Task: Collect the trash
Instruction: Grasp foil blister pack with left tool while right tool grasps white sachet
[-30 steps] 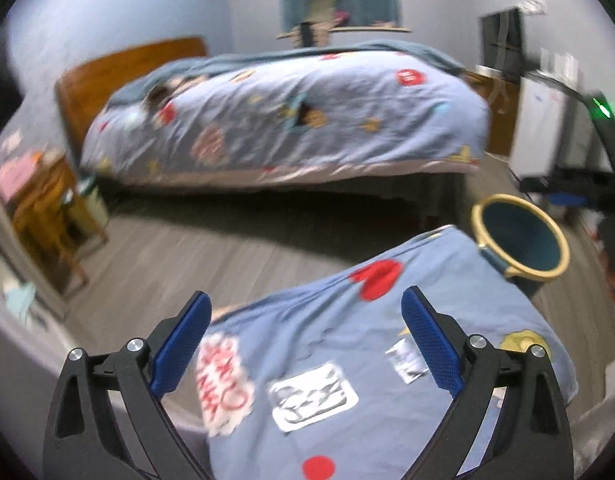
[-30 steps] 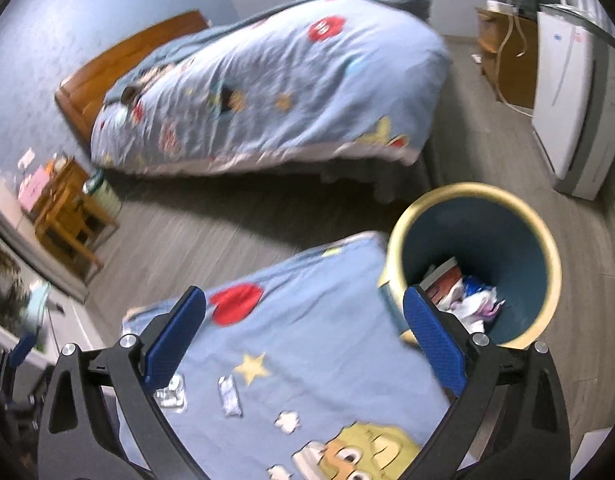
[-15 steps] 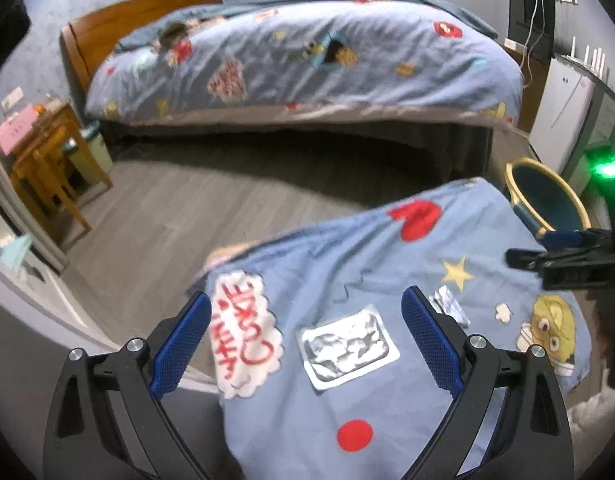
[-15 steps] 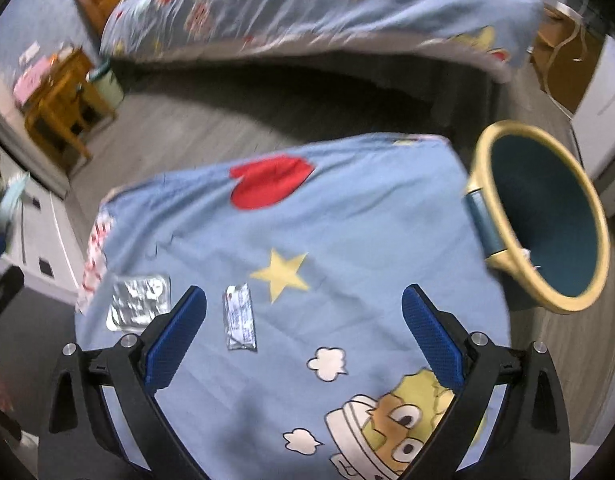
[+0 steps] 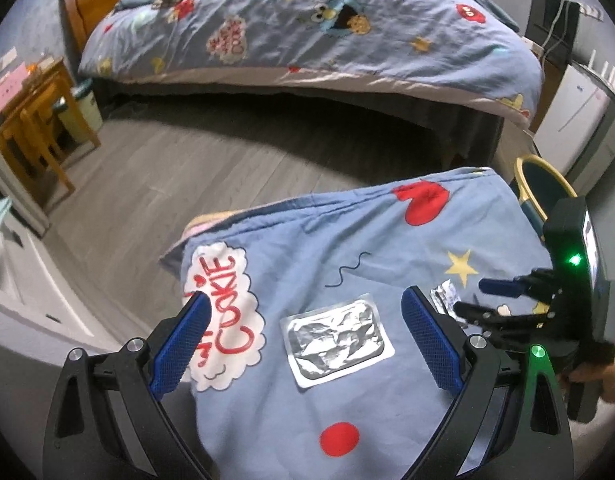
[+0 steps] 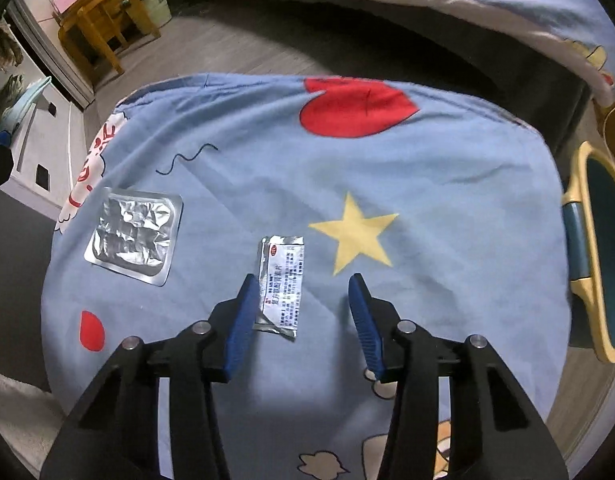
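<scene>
A silver foil blister pack (image 5: 337, 338) lies flat on a blue cartoon-print cloth (image 5: 347, 248); it also shows in the right wrist view (image 6: 135, 236). A small printed foil sachet (image 6: 281, 286) lies beside it, partly seen in the left wrist view (image 5: 445, 294). My left gripper (image 5: 301, 338) is open, its fingers on either side of the blister pack. My right gripper (image 6: 301, 314) is open low over the cloth, its left finger next to the sachet. A teal bin with a yellow rim (image 6: 599, 248) stands at the cloth's right edge.
A bed with the same blue print (image 5: 307, 24) fills the back. A wooden side table (image 5: 31, 120) and a small white bin (image 5: 85, 106) stand at the left. A white appliance (image 5: 575, 120) is at the right. Grey wood floor (image 5: 167, 172) lies between.
Both grippers have come down and forward over the cloth. The right gripper swung left from the bin to the sachet. The left gripper now frames the blister pack.
</scene>
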Demonstrator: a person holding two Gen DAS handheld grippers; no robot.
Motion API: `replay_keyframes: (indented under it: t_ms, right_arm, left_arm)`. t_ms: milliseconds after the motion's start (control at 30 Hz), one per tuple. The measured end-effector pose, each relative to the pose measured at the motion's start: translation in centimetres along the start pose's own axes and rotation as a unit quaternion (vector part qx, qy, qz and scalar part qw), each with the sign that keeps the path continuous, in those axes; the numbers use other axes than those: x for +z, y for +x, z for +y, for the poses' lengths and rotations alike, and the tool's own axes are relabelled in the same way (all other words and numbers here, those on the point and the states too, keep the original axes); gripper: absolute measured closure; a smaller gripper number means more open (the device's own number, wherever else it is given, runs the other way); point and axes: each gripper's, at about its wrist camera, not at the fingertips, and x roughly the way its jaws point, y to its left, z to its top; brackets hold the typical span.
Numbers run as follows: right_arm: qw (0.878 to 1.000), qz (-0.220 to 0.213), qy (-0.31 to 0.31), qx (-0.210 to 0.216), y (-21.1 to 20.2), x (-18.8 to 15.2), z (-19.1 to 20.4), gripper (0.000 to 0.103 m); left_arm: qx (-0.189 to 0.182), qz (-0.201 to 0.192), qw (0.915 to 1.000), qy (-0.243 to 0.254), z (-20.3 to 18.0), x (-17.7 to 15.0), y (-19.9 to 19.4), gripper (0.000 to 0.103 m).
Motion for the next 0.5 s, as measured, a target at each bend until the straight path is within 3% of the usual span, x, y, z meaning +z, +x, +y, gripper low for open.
replay_keyframes:
  t_ms: [167,233,500]
  right_arm:
    - [1.0,0.013,-0.015,0.016,1.1,0.0,0.6,0.058]
    - [0.999,0.021,-0.029,0.007,1.4,-0.2,0.9,0.078]
    - [1.0,0.018,0.007,-0.011,0.6,-0.1,-1.7,0.08]
  left_arm:
    - [0.009,0.02,0.9997,0.008,-0.6,-0.2,1.7,0.008]
    - [0.014,0.034,0.9993,0.006,-0.6,-0.4,2.9,0.008]
    - [0.022,0.086,0.996,-0.002,-1.4,-1.7,6.9,0.008]
